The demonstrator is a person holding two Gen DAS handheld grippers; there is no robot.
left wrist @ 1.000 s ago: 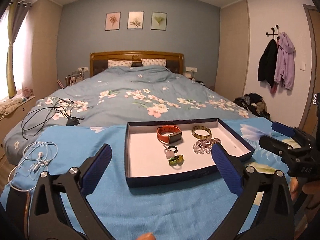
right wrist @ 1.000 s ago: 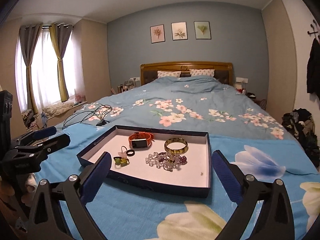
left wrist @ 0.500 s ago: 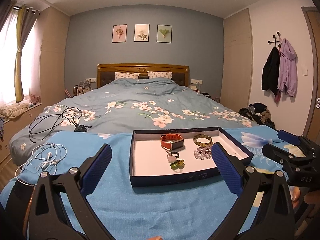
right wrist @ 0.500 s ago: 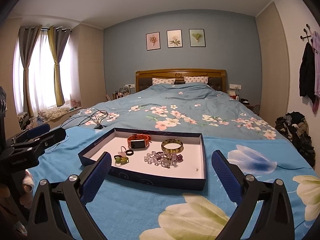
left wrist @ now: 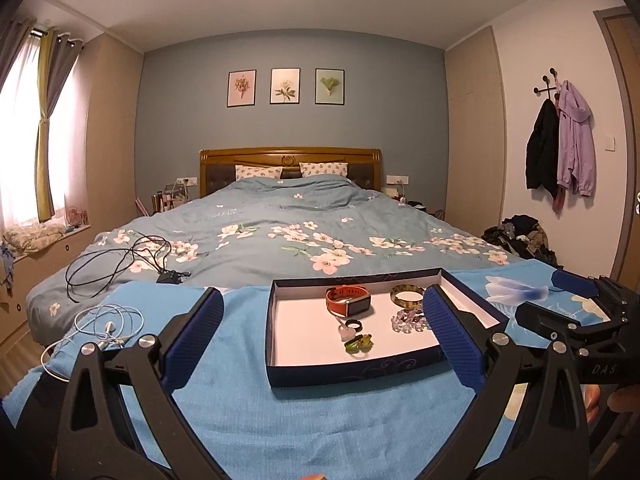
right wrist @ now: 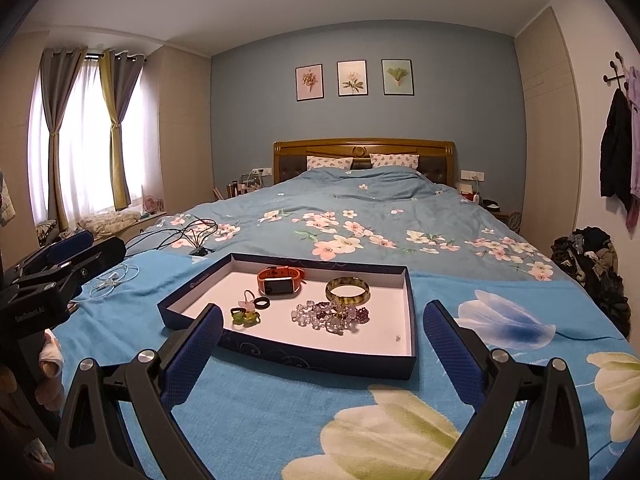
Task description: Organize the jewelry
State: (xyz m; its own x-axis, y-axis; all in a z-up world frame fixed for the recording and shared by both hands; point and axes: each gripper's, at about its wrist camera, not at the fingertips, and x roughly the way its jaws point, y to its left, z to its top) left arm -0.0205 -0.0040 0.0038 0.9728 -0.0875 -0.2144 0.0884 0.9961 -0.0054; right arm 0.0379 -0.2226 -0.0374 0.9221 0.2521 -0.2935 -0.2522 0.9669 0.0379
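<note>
A shallow dark-blue tray (right wrist: 312,356) (left wrist: 352,374) with a white floor lies on a blue blanket at the foot of the bed. In it are an orange smartwatch (right wrist: 280,280) (left wrist: 347,301), a greenish bangle (right wrist: 347,291) (left wrist: 407,295), a heap of clear and purple beads (right wrist: 330,316) (left wrist: 406,320), a black ring (right wrist: 262,303) (left wrist: 353,325), a pink pendant (right wrist: 246,303) and green rings (right wrist: 244,316) (left wrist: 358,343). My left gripper (left wrist: 322,344) is open and empty, short of the tray. My right gripper (right wrist: 322,344) is open and empty too, before the tray's near edge.
White earphones (left wrist: 106,326) lie on the blanket left of the tray, and black cables (left wrist: 120,260) lie further back on the floral duvet. A pile of clothes (right wrist: 592,264) sits on the floor at the right. Coats (left wrist: 560,148) hang on the right wall.
Both cameras have tilted upward and pulled back a little, so the tray sits lower and more ceiling shows. The jewelry has not moved. Both grippers stay open.
</note>
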